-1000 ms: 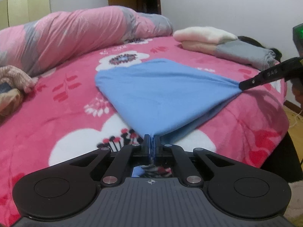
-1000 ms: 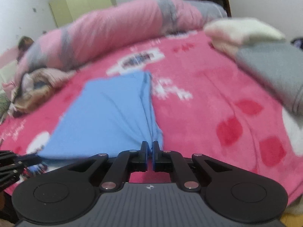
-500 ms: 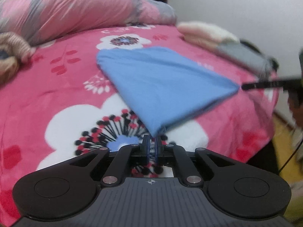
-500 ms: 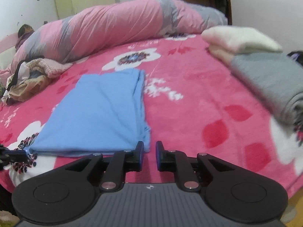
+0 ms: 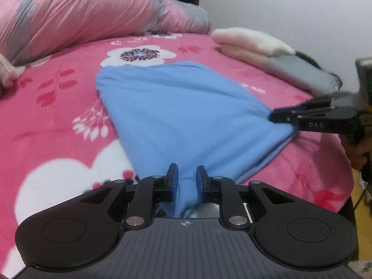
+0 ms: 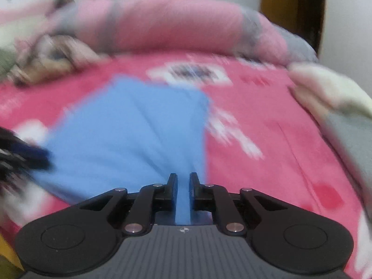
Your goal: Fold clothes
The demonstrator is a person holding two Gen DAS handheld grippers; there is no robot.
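Note:
A folded blue cloth (image 5: 186, 107) lies on the pink flowered bedspread (image 5: 58, 125). My left gripper (image 5: 187, 174) is at its near corner. Its jaws are opening, and a bunch of the cloth still sits loosely between the parted fingers. My right gripper (image 5: 273, 117) reaches in from the right at the cloth's other near corner. In the blurred right wrist view, the right gripper (image 6: 183, 181) has blue cloth (image 6: 130, 127) filling the narrow gap between its closing jaws. The left gripper (image 6: 44, 158) shows as a dark smear at the cloth's left corner.
A rolled pink and grey quilt (image 5: 93, 16) lies along the back of the bed. Folded cream and grey clothes (image 5: 274, 53) are stacked at the right edge. A heap of unfolded garments (image 6: 51, 55) sits at the far left. The bed drops off on the right.
The left jaws have parted, with the cloth corner still between them. The right gripper, open just short of the cloth half a second ago, has moved onto its corner and narrowed on it.

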